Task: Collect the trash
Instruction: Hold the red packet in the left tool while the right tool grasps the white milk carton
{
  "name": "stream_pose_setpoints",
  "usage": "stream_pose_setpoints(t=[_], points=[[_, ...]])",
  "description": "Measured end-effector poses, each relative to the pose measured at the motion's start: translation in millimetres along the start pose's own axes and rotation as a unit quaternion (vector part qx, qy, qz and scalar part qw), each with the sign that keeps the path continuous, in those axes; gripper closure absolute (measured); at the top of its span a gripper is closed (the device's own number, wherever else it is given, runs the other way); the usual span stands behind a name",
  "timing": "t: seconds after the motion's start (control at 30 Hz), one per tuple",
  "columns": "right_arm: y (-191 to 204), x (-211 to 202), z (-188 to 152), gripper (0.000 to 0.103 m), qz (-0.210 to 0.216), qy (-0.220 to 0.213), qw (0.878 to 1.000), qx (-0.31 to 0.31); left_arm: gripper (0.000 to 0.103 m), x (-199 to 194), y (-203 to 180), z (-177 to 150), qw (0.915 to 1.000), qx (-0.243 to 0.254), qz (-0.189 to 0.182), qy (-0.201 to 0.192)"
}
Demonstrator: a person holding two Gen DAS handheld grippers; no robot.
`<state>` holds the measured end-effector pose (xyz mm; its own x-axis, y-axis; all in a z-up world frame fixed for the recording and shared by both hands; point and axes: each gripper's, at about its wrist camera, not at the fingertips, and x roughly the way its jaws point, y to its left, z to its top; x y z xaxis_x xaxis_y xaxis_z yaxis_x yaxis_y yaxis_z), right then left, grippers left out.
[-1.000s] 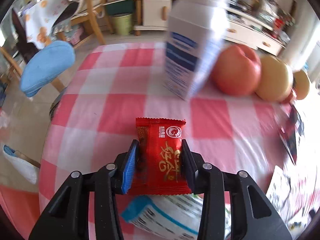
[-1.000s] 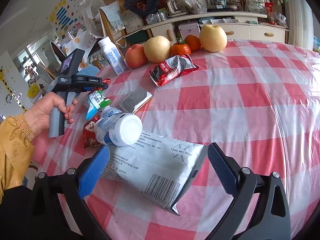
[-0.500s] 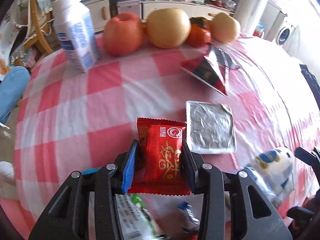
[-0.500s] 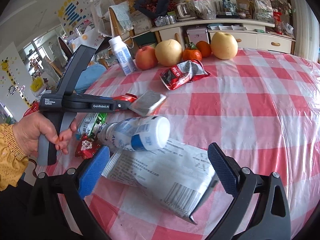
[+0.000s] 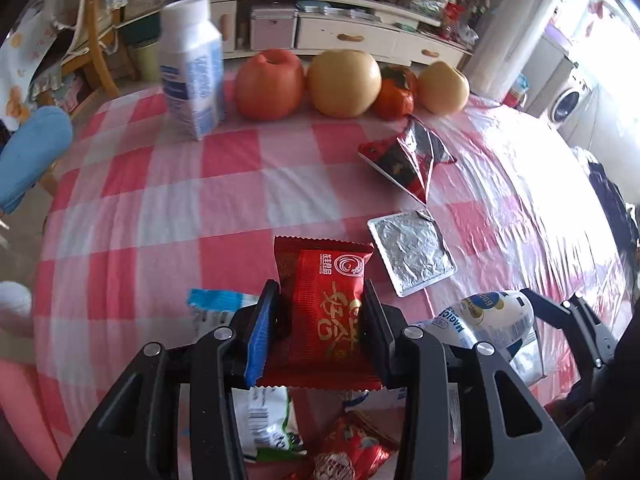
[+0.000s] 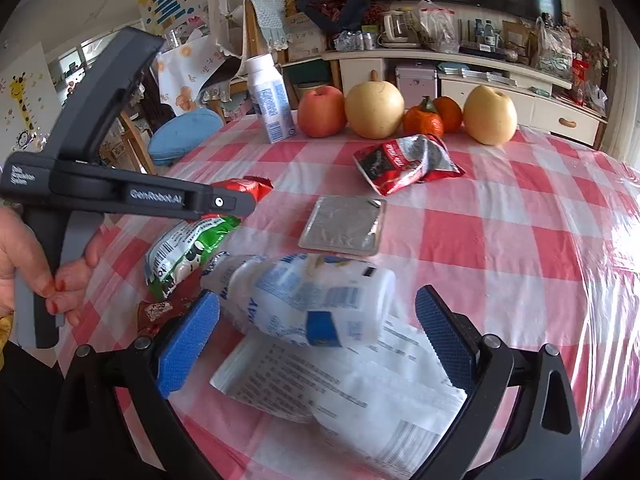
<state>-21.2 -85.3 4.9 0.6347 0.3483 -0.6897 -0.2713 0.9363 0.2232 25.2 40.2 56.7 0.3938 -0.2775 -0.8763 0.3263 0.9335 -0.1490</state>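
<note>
"GenRobot.AI" is printed in white on the arm of the left claw. "MAGIC" can be read on the lying white bottle. Gold Chinese characters are printed on the red snack packet.

The table is seen steeply from above, close, by the left wrist view. A flatter look across it, from the near edge toward the far cabinets, is given by the right wrist view. The foil sachet and the fruit row are shared.
</note>
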Motion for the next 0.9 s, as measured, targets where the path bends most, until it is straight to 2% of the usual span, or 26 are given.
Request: stream_pose_setpoints(t=[0.2, 0.5, 0.7, 0.9], points=[[15, 13, 4, 0.004, -0.021, 0.003, 1.000, -0.017, 0.060, -27, 6, -7, 0.9996, -0.026, 0.005, -0.008], [20, 33, 8, 0.004, -0.063, 0.013, 0.998, -0.016, 0.060, -46, 9, -15, 0.9985, -0.048, -0.018, -0.023], [12, 33, 13, 0.004, -0.052, 0.011, 0.999, -0.004, 0.060, -48, 10, -13, 0.9983, -0.047, -0.021, -0.027], [13, 21, 22, 0.004, -0.040, 0.015, 0.999, -0.032, 0.060, -57, 16, -11, 0.9975, -0.054, -0.026, -0.038]])
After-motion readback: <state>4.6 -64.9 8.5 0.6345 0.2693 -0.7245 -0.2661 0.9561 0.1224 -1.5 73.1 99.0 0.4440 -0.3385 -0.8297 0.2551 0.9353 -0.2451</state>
